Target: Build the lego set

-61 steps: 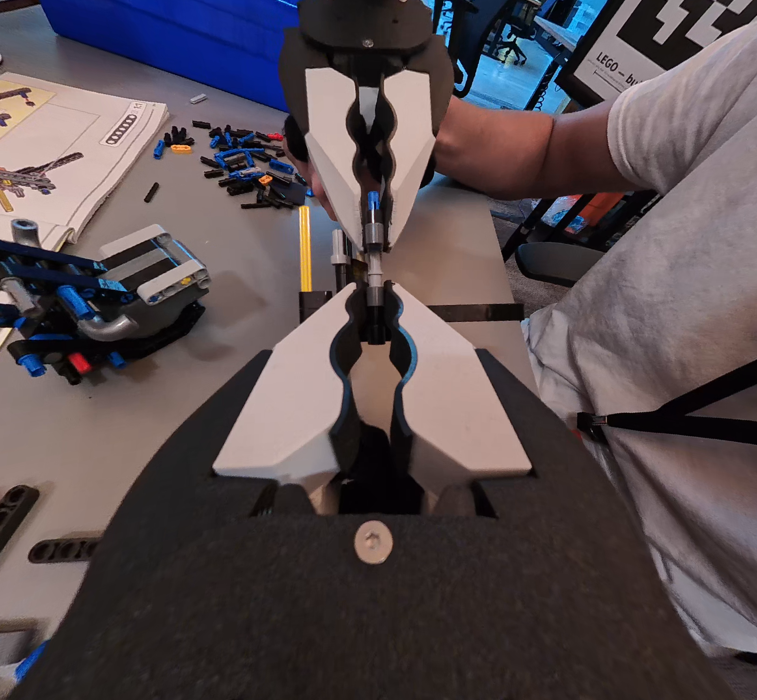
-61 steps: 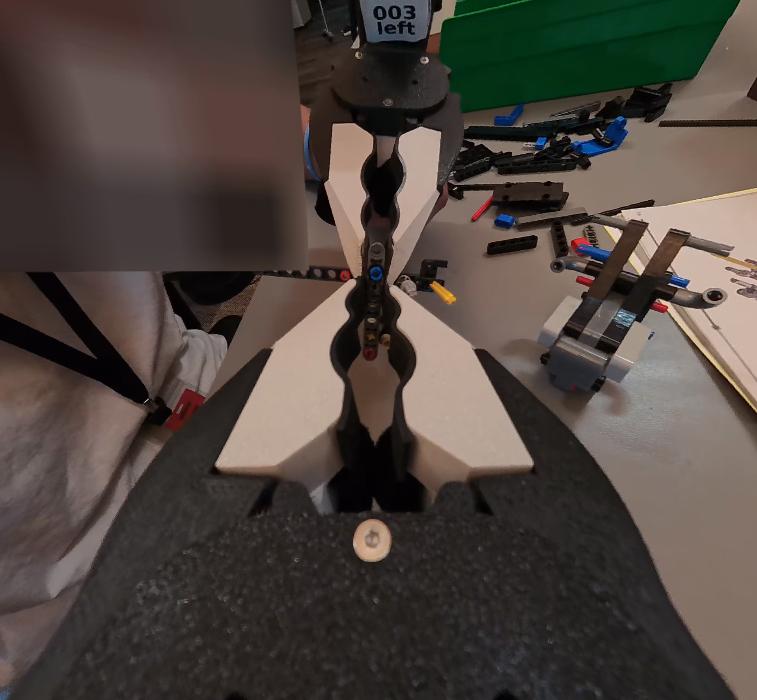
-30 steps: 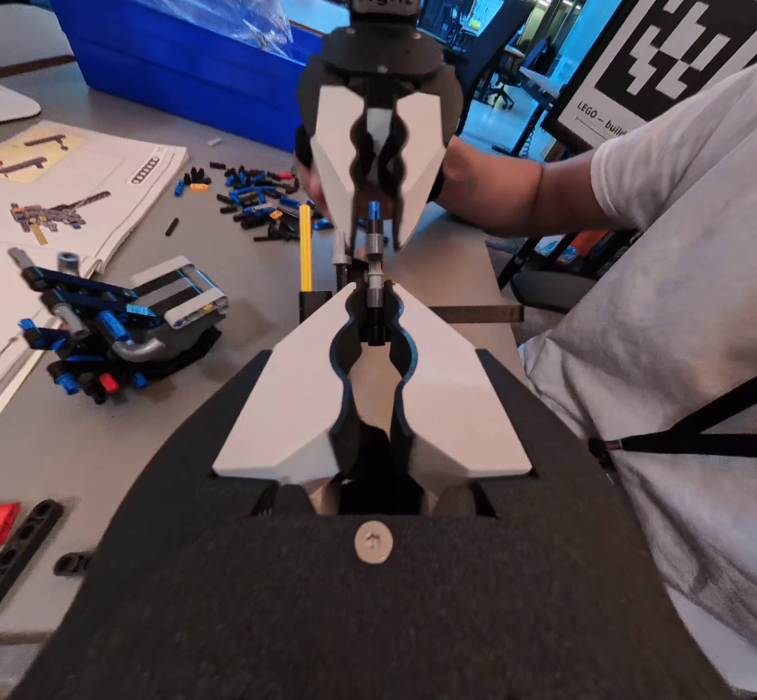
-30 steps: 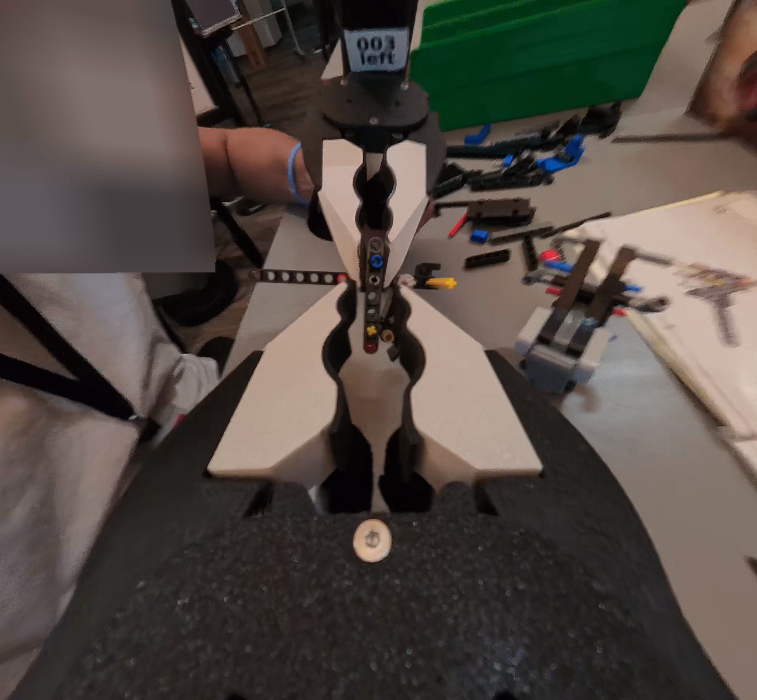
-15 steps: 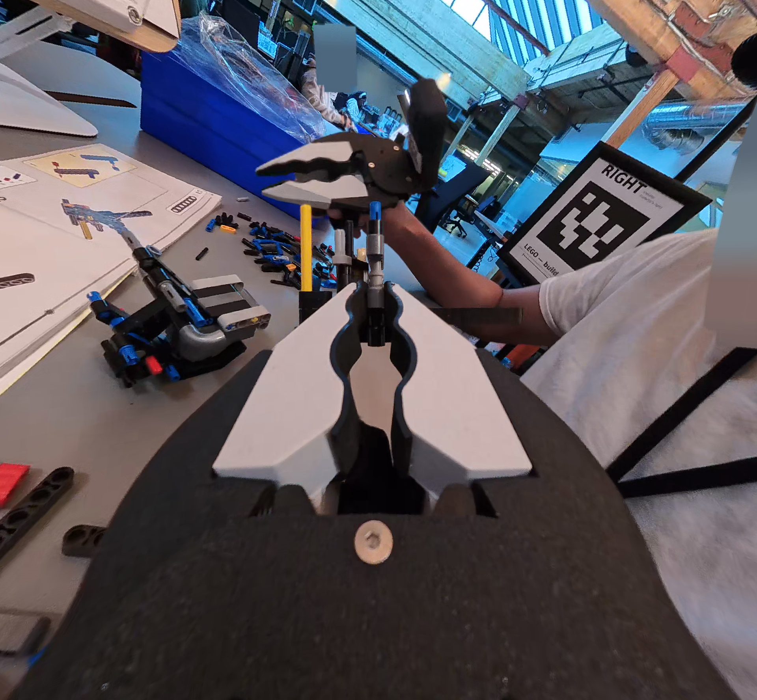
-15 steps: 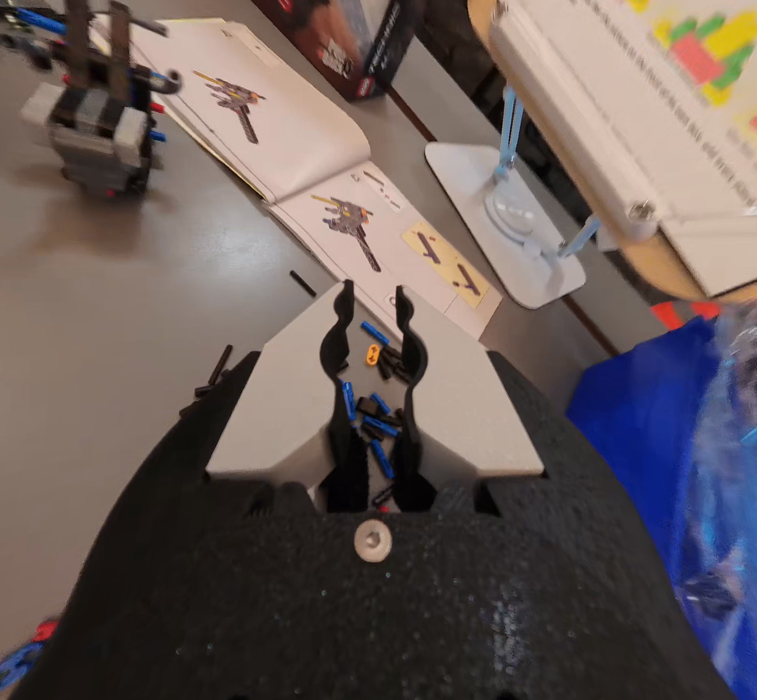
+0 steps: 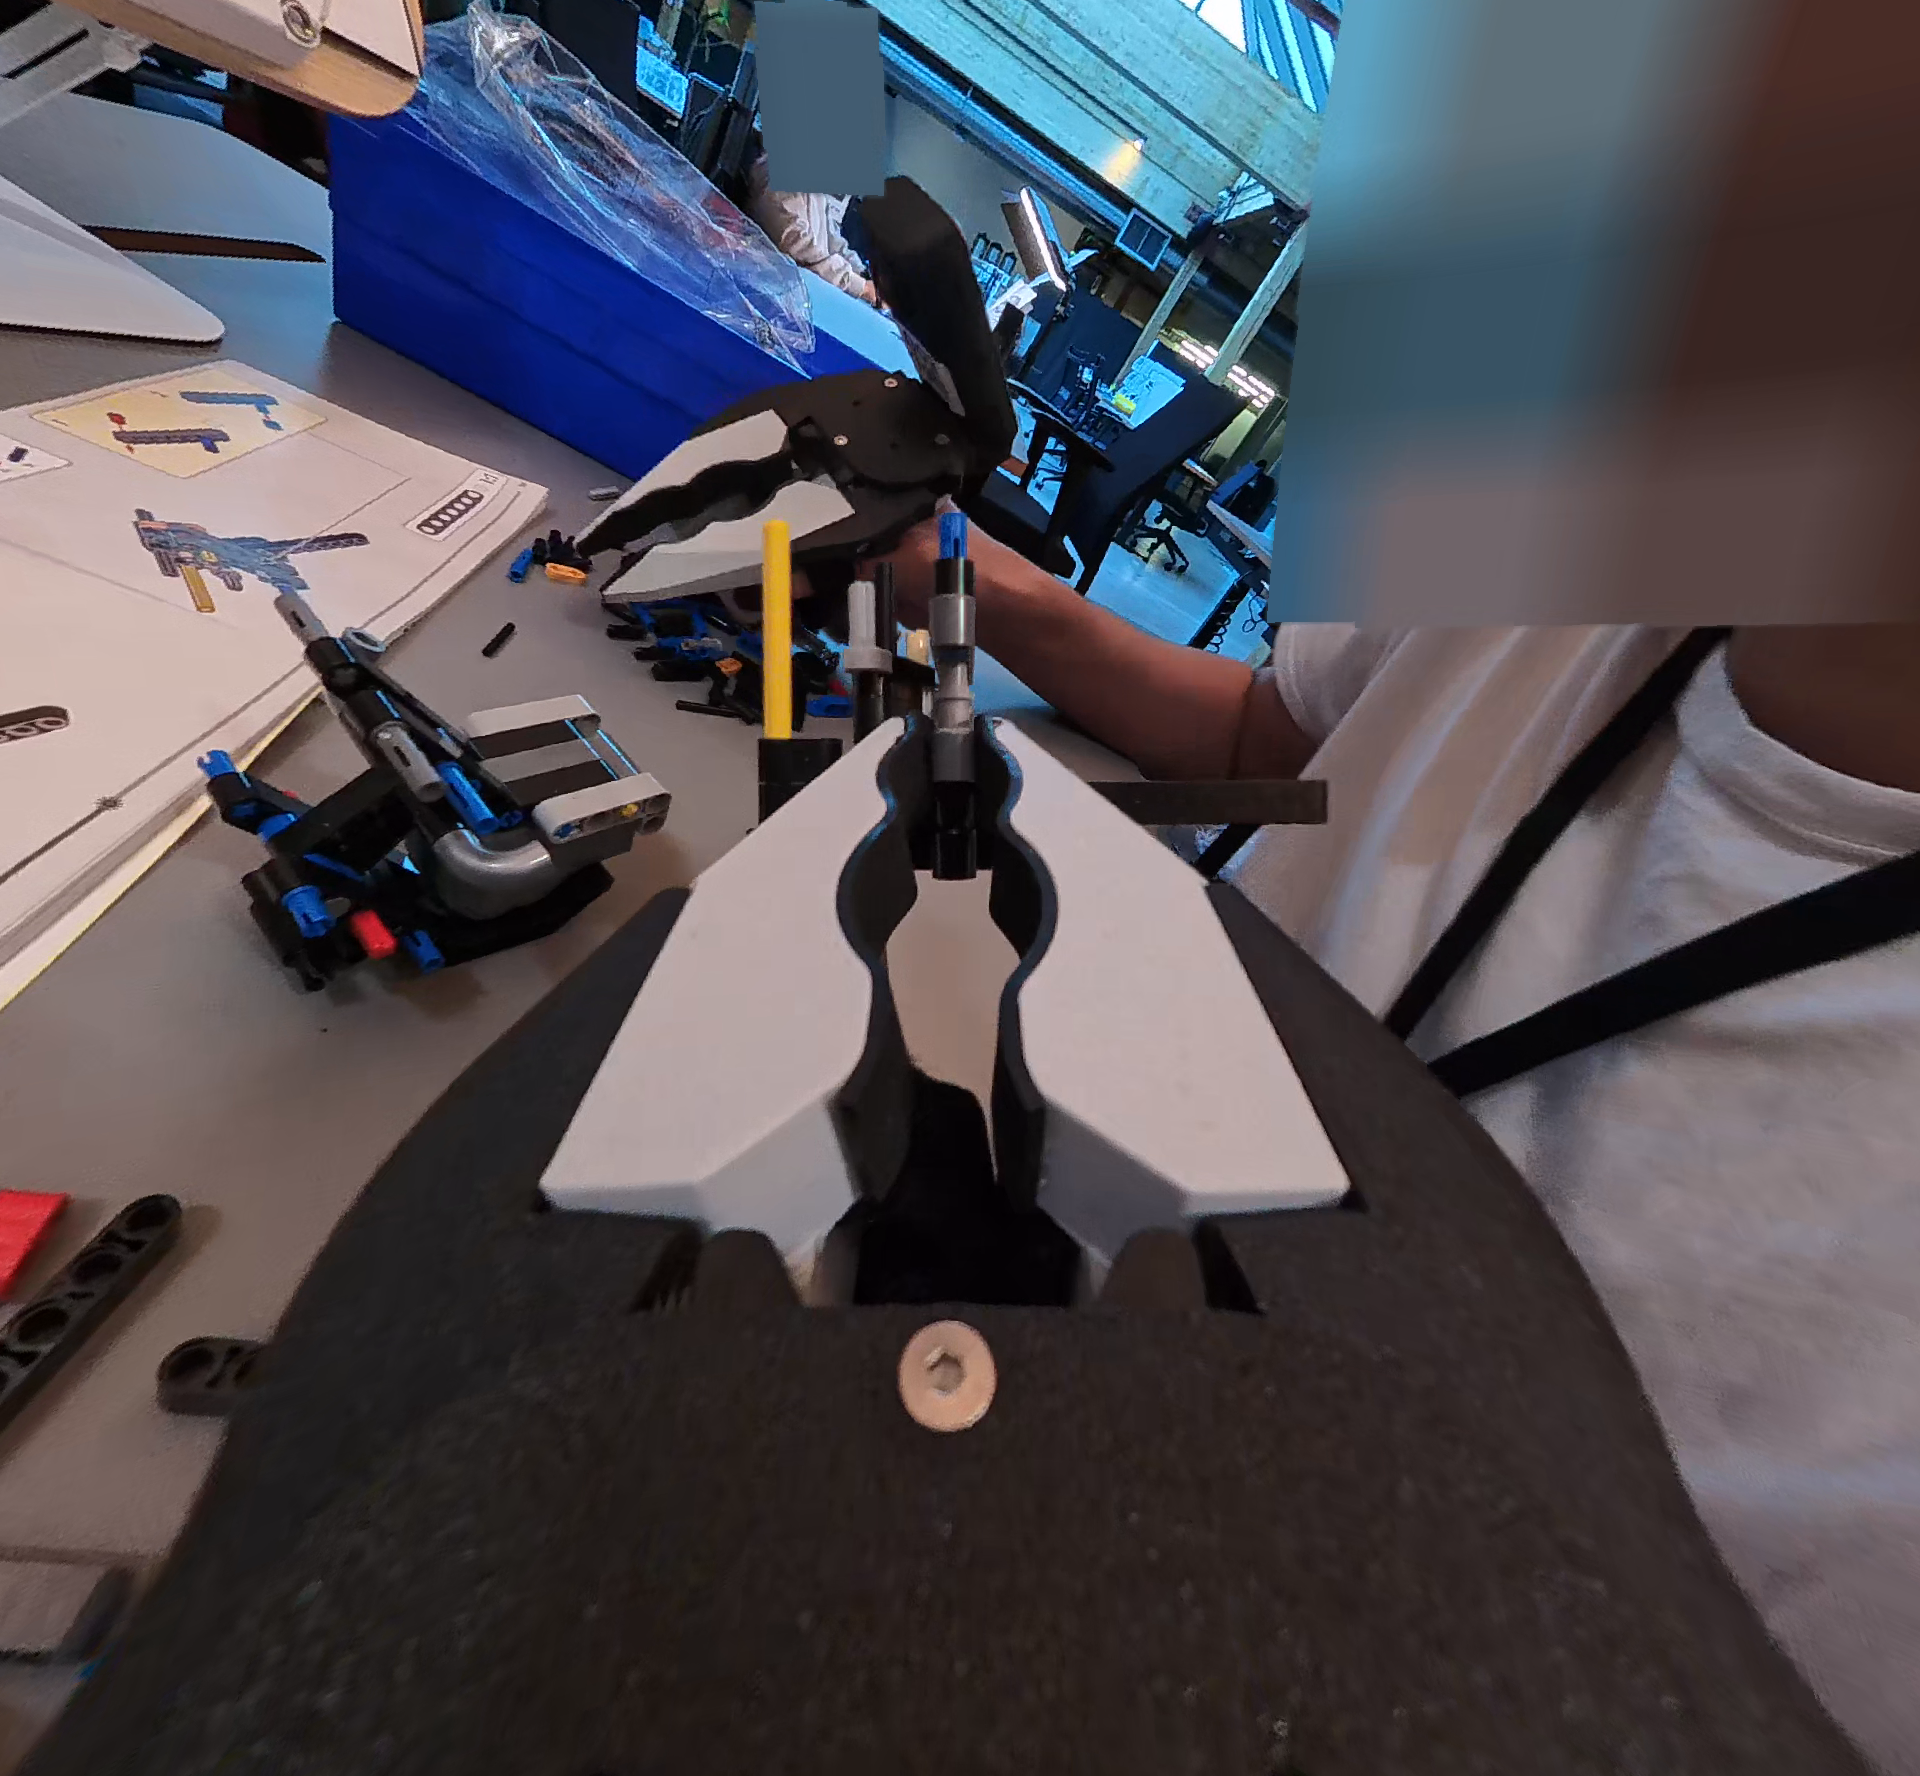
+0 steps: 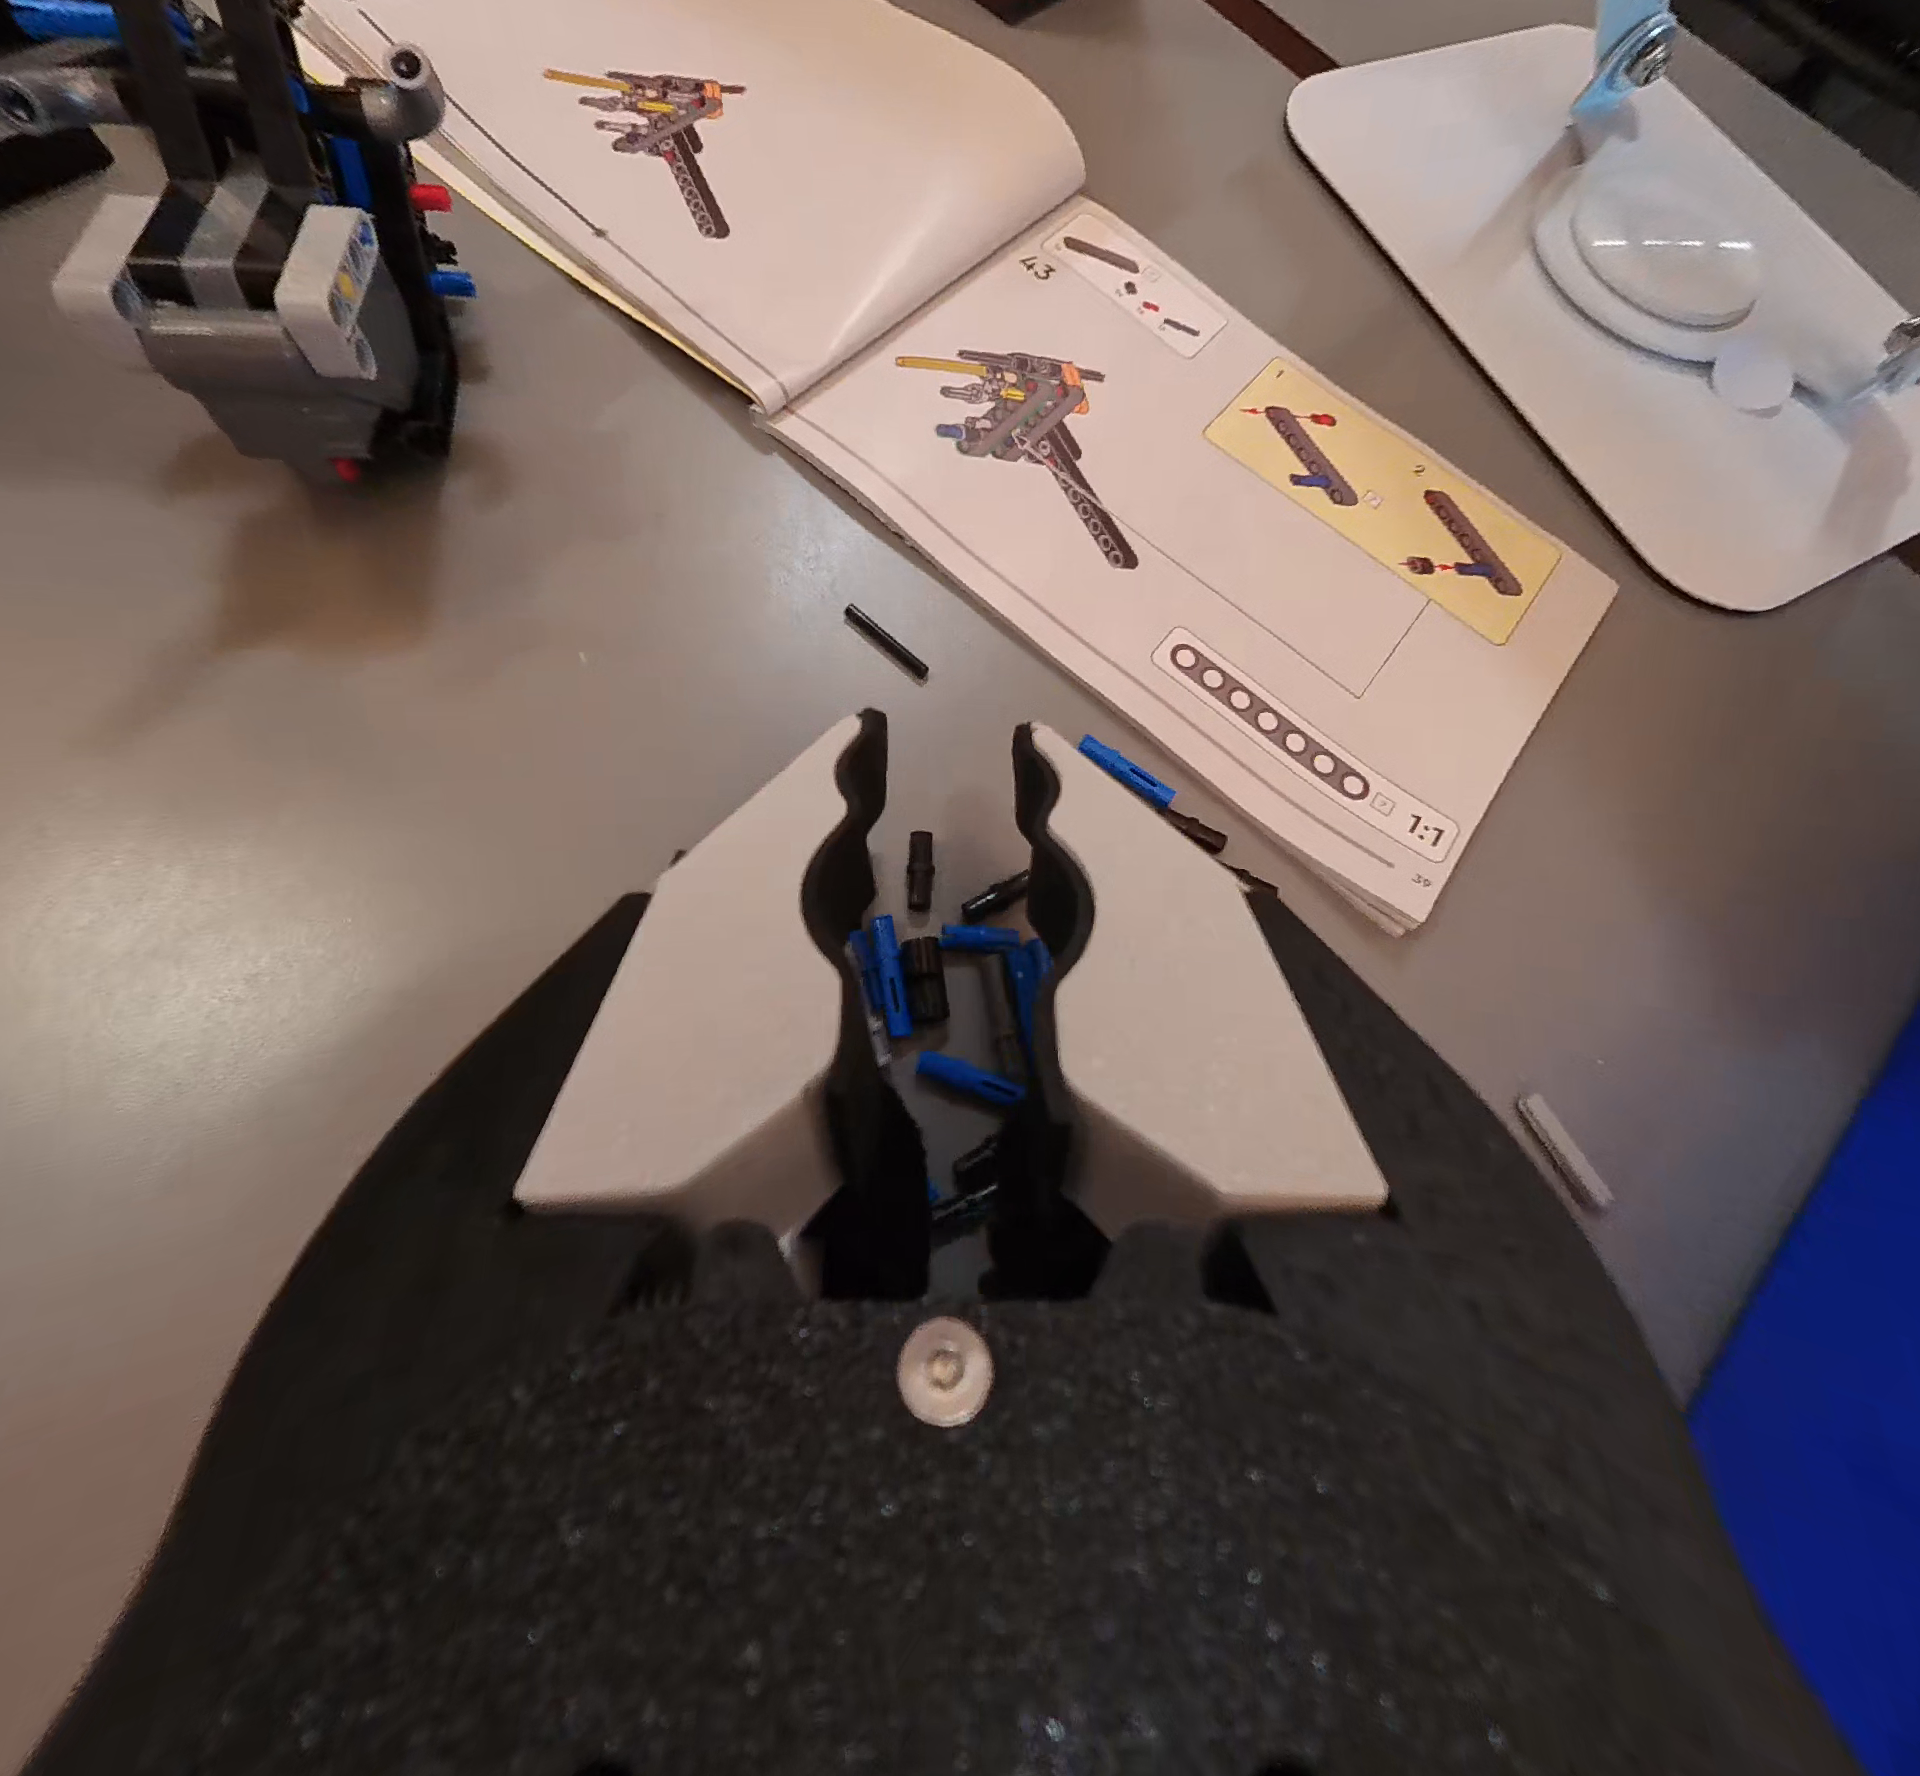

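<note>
Right gripper (image 8: 948, 739) swung to loose pins (image 8: 951, 983), fingers apart, empty; left gripper (image 7: 951, 739) clamps subassembly (image 7: 951, 687).

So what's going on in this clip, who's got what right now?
A person is building a Lego set with two handheld grippers. The left gripper is shut on a small black beam sub-assembly bristling with yellow, grey and blue axles, held up off the grey table. The right gripper is open and empty, hovering over a scatter of small blue and black pins beside the open instruction booklet. A larger grey-and-black partial model sits untouched on the table.
</note>
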The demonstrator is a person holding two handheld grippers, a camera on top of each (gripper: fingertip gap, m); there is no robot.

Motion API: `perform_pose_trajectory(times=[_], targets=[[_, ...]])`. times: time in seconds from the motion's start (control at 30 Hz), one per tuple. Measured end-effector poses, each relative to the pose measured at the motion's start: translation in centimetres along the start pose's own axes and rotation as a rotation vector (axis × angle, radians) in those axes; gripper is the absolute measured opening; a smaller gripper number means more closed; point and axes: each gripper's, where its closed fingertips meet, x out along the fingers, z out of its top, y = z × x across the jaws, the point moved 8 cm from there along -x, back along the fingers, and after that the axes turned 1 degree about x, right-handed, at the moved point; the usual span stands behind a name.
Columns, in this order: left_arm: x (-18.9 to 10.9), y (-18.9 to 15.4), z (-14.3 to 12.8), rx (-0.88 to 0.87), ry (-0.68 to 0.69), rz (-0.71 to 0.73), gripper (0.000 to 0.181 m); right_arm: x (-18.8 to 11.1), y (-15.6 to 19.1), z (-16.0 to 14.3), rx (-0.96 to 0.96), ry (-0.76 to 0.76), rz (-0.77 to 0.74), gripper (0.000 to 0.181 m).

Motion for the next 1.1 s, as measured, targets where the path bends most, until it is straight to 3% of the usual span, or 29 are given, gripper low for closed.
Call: perform_pose_trajectory(times=[0.23,0.67,1.1], targets=[[0.2,0.5,-0.6,0.037,0.054,0.036,0.006,-0.3,-0.5,0.2,0.016,-0.036,-0.007,0.022],[-0.6,1.5,-0.2,-0.081,-0.004,0.012,0.005,-0.4,-0.1,0.3,-0.014,-0.042,0.013,0.022],[-0.5,1.6,-0.5,-0.027,0.024,0.064,0.006,-0.3,0.0,0.2,-0.032,-0.034,0.006,0.021]])
